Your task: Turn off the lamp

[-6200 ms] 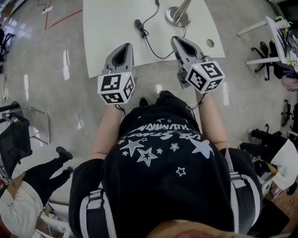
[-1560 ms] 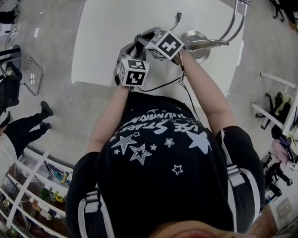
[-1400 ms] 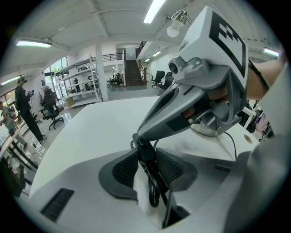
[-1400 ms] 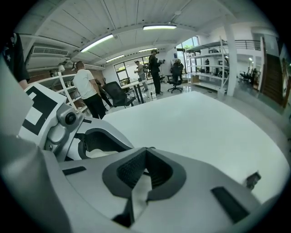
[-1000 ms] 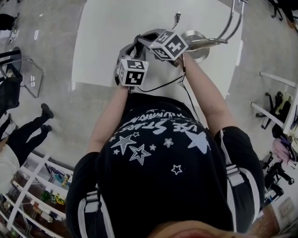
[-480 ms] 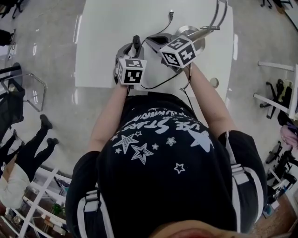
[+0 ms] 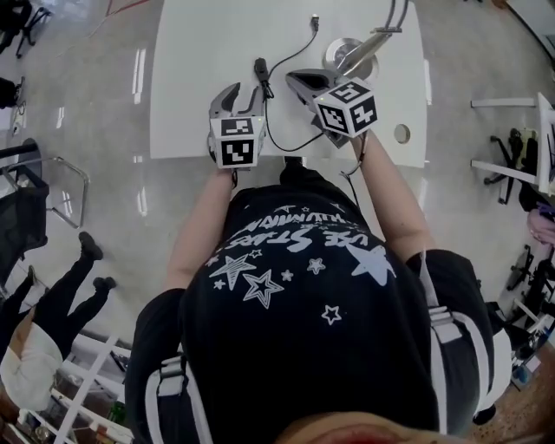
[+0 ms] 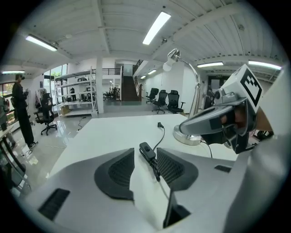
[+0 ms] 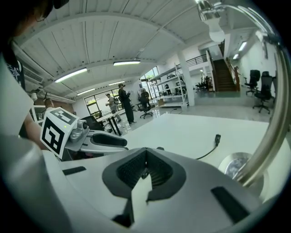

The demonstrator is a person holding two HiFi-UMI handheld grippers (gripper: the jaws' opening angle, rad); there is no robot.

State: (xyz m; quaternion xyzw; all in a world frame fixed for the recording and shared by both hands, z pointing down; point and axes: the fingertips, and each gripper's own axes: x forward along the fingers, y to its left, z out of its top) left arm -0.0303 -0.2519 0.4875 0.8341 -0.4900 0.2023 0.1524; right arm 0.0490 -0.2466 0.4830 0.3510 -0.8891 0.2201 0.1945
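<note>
The lamp's round chrome base (image 7: 345,54) stands at the back right of the white table (image 7: 199,69), its stem curving up to the lamp head (image 8: 172,55); I cannot tell whether it is lit. The black inline switch (image 7: 260,68) lies on the cord, free on the tabletop. My left gripper (image 7: 244,91) hovers just short of it, open, and in the left gripper view the switch (image 8: 146,150) shows in the gap between the jaws, untouched. My right gripper (image 7: 293,78) hangs beside the cord left of the base, shut and empty, tips together (image 9: 145,157).
The cord runs on to a loose plug end (image 7: 314,19) at the table's far side. A round cable hole (image 7: 401,133) sits near the right front corner. Office chairs (image 8: 168,100), shelving and a standing person (image 8: 20,109) are around the room.
Both grippers have lifted and drawn back towards the table's near edge. The switch, covered by them a second ago, now lies in plain sight. The right gripper has swung away to the right.
</note>
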